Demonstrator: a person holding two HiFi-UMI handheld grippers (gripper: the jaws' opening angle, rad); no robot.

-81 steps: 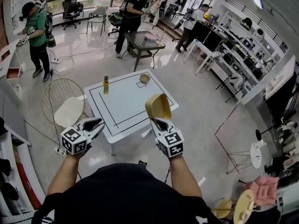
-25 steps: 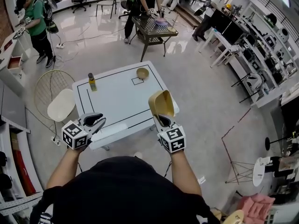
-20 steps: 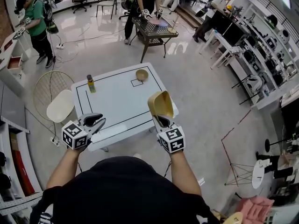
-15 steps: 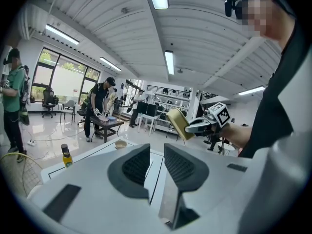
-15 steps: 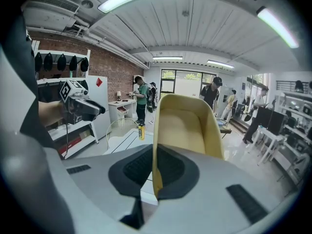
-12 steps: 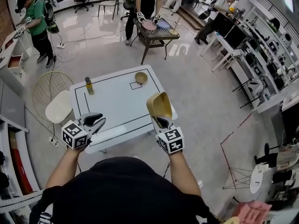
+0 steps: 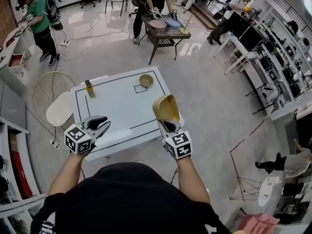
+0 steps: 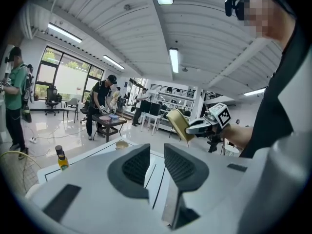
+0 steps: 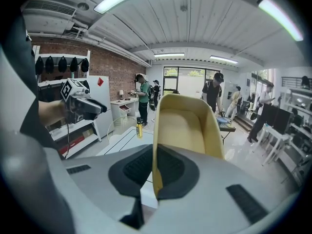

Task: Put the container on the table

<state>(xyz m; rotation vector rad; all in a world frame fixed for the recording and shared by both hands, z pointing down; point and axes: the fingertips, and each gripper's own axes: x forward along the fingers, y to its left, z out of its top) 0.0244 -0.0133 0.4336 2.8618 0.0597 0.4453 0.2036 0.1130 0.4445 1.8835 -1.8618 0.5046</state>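
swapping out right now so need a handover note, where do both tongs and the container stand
Left tongs: open, empty.
Right tongs: shut on one wall of the tan container, held in the air by the near right corner of the table.
Table: a bottle and a small bowl stand at its far side.
Done: container picked up.
Left: set it on the table, release.

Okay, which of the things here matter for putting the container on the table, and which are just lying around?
Part of the job:
- container, clamped in the right hand-held gripper
- white table, where it goes

Just lying about:
- bottle on the table
- small bowl on the table
- wire chair beside the table
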